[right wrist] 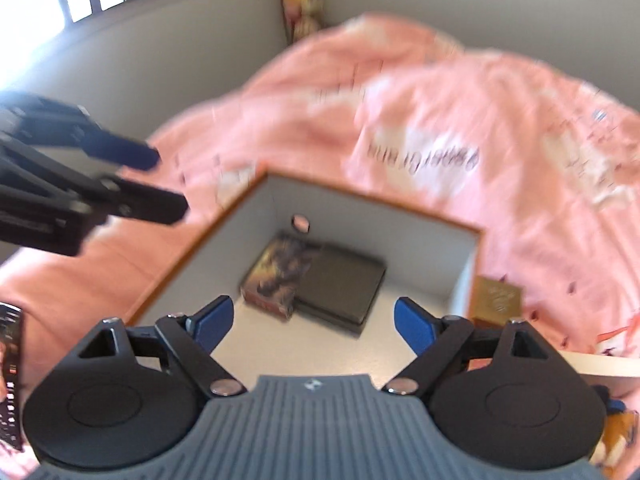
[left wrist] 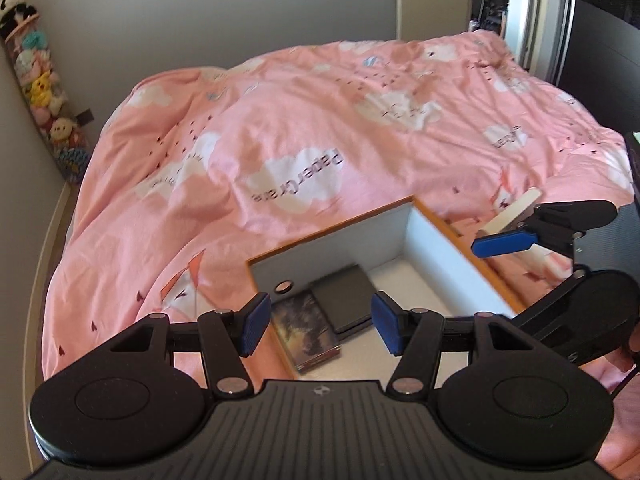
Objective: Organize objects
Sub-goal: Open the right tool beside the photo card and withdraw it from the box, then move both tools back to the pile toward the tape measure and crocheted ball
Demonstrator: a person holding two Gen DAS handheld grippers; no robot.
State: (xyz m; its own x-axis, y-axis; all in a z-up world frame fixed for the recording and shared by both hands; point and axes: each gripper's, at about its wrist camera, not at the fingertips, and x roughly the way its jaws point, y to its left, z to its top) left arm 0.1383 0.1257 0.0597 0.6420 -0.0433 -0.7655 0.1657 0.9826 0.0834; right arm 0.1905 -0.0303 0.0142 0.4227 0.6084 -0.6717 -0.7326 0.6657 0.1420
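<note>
Left gripper (left wrist: 318,326): jaws apart, nothing between them. Right gripper (right wrist: 310,326): jaws wide and closing, also empty. Both hang over one open white box (left wrist: 436,248) with an orange rim, resting on the pink duvet (left wrist: 280,128). Inside, against the box's far wall, two items — a picture-covered case (right wrist: 272,280) and a dark flat case (right wrist: 340,284), touching. One gold box (right wrist: 496,296) stands outside, beside the box's right wall; the blur leaves its markings unreadable.
</note>
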